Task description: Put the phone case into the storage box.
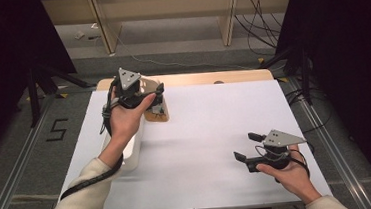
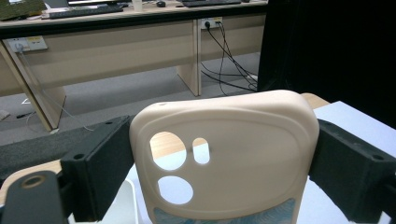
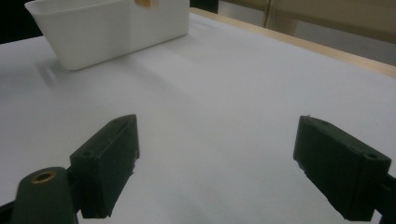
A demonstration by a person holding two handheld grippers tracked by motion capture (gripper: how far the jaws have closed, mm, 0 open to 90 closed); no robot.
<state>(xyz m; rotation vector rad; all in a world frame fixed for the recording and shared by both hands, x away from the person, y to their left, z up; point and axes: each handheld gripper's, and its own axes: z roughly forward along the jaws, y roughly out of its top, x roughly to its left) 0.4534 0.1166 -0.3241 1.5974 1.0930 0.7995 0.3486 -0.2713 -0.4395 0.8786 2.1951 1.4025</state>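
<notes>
My left gripper (image 1: 152, 98) is held above the far left of the table, shut on a beige phone case (image 1: 157, 115). In the left gripper view the case (image 2: 243, 140) stands upright between the two black jaws, which press on its side edges. Its camera cut-outs are at the left, and a bluish patterned strip shows at its bottom. My right gripper (image 1: 244, 148) rests low over the near right of the white table top, open, and the right gripper view has bare table between its jaws (image 3: 217, 140).
A white plastic bin (image 1: 131, 150) stands at the table's left, under my left forearm; it is at the top left in the right gripper view (image 3: 107, 28). The white sheet (image 1: 210, 122) covers a wooden table. Desks and cables lie beyond the far edge.
</notes>
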